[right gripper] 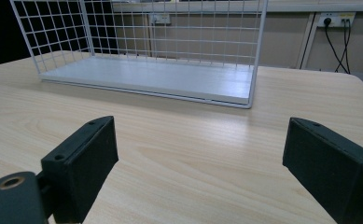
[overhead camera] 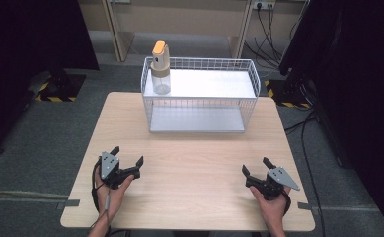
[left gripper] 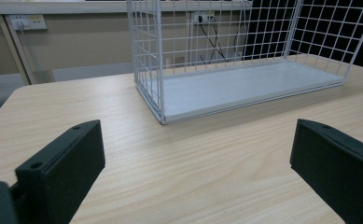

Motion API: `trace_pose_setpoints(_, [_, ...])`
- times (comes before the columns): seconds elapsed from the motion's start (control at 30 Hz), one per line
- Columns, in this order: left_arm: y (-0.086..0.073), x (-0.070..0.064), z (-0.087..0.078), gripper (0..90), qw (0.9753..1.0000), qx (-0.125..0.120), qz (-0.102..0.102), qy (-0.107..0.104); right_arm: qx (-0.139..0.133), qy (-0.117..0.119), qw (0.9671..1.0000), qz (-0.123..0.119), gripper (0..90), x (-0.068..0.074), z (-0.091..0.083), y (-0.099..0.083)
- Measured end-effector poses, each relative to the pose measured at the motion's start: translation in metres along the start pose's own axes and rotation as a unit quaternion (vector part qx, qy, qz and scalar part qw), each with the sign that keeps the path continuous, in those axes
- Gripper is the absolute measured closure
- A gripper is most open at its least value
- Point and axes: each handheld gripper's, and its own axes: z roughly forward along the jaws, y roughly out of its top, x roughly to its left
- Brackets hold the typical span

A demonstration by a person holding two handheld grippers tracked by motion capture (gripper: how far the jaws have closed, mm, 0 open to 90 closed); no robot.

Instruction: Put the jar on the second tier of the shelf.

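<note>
Two claws rest on the near part of the table (overhead camera: 189, 163) in the high view, and nothing has yet been picked up. The left claw (overhead camera: 128, 155) and the right claw (overhead camera: 256, 165) both stand spread wide with nothing between their jaws, each held in a hand at the table's front edge. Well apart from them, at the far side, a white wire basket (overhead camera: 199, 94) lies on its side with its open mouth toward the person. A clear spray bottle (overhead camera: 160, 69) with an orange head stands upright on the basket's top face, at its left end. Judging by this, the bottle is the thing to be handled, and the reach and the grasp are both left to do.

In the left gripper view, the jaws are released, with bare wood between them; the basket (left gripper: 226, 88) sits ahead and a little to the right, its white floor panel bare.

In the right gripper view, the jaws likewise gape apart over bare table (right gripper: 193, 154), and the basket (right gripper: 151, 77) lies ahead toward the left, with nothing on its floor.
</note>
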Motion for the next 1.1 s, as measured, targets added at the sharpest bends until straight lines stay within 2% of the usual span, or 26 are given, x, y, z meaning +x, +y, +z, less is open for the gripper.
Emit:
trace_pose_setpoints(0.63, [-0.018, 0.011, -0.004, 1.9, 0.9997, 0.013, -0.014, 0.017, 0.001, 0.0, 1.0, -0.001, 10.4, 0.0, 0.0, 0.0])
trace_pose_setpoints(1.1, [-0.024, 0.013, -0.003, 2.0, 0.9995, 0.021, -0.007, 0.022, 0.002, 0.001, 1.0, -0.001, 10.3, 0.0, 0.0, 0.0])
